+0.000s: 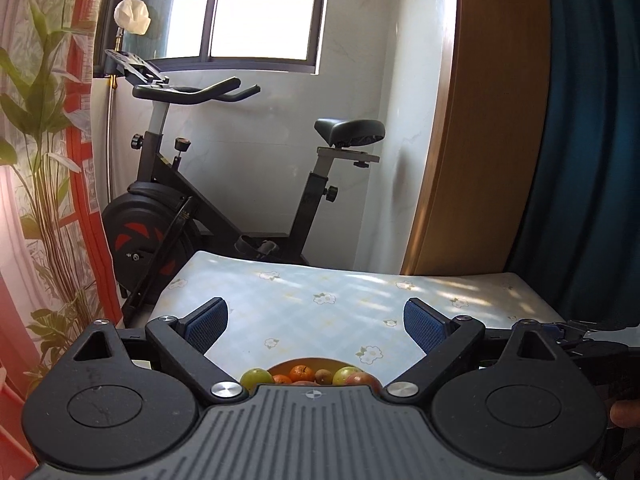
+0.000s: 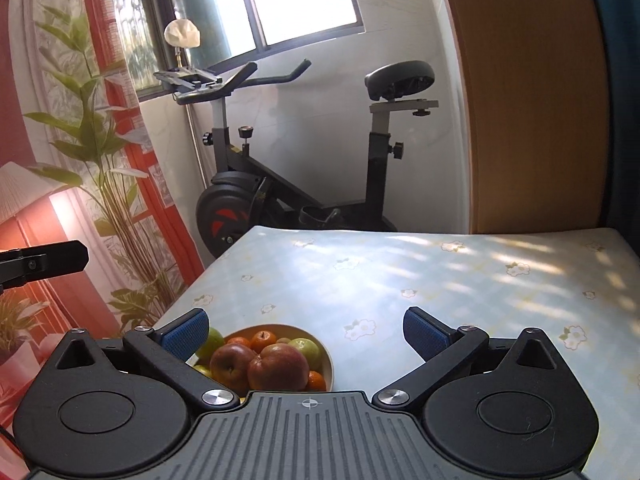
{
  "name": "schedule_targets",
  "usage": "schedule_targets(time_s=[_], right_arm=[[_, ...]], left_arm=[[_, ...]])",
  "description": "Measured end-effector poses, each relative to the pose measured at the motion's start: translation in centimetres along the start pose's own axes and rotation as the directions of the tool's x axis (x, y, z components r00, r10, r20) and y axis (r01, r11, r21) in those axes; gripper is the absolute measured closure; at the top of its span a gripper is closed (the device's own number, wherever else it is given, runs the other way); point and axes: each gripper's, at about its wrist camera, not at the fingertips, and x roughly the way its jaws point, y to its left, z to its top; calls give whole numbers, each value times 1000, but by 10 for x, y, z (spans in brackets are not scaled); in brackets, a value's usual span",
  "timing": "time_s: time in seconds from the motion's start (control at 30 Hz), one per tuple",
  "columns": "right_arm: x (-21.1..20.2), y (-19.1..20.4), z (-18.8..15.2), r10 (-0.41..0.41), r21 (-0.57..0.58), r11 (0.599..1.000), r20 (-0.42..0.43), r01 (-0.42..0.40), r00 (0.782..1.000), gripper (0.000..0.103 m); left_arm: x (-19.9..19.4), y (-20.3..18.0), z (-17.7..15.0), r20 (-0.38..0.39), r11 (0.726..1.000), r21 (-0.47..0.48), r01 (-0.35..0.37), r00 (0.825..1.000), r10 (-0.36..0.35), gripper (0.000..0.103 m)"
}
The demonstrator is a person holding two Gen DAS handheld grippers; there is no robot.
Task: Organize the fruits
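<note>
While both tools hang above the near edge of the table (image 2: pixel 400 272), which is covered in a pale blue floral-print cloth, neither holds anything. The left gripper (image 1: pixel 316 326) stands spread wide, its blue ribbed pads (image 1: pixel 208 326) well apart with only bare cloth between them. The right gripper (image 2: pixel 306 332) is likewise spread to its full width and empty.

The task's items are gathered in one place: a shallow, cream-coloured round bowl (image 2: pixel 329 364) near the front of the table, heaped with fruit. From the right wrist view the pile shows two large red apples (image 2: pixel 278 366) touching at the front, small orange mandarins (image 2: pixel 262 340) behind them, and green-yellow round fruits (image 2: pixel 306 348) at the back and left. The left wrist view catches only the far rim of the same bowl, below the gripper body.

Handling judgement: the apples look firm and moderately heavy, with smooth, possibly slippery skin; they are best taken across the widest middle, pads on opposite flanks, not over the stem hollow. The mandarins appear light and soft-skinned, liable to bruise or split under a hard squeeze, so a gentle closing across the middle suits them. The heap is loose; lifting a lower fruit could set the upper ones rolling over the low rim, so the topmost pieces should go first.

No other fruit or container is visible on the table. An exercise bike (image 2: pixel 304 184) stands beyond its far edge, clear of the work.
</note>
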Motion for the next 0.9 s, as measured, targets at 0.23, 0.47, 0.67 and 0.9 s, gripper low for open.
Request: schedule_targets(time_s=[0.23,0.47,0.67,0.9], right_arm=[[-42,4,10,-51,29,998,46,50,998,0],[-72,24,9,-113,-50,992,104,118,988,0],[-85,30,9,-140,-81,985,145,152,980,0],[-82,24,8,-134,-57,988,135,142,982,0]], left_arm=[[-43,-26,6,81,999,36,-24,996,21,7],[-62,-39,6,108,998,40,-47,993,43,7],[-65,-38,5,108,996,24,-84,991,81,7],[-52,-38,-1,52,991,33,-128,991,126,6]])
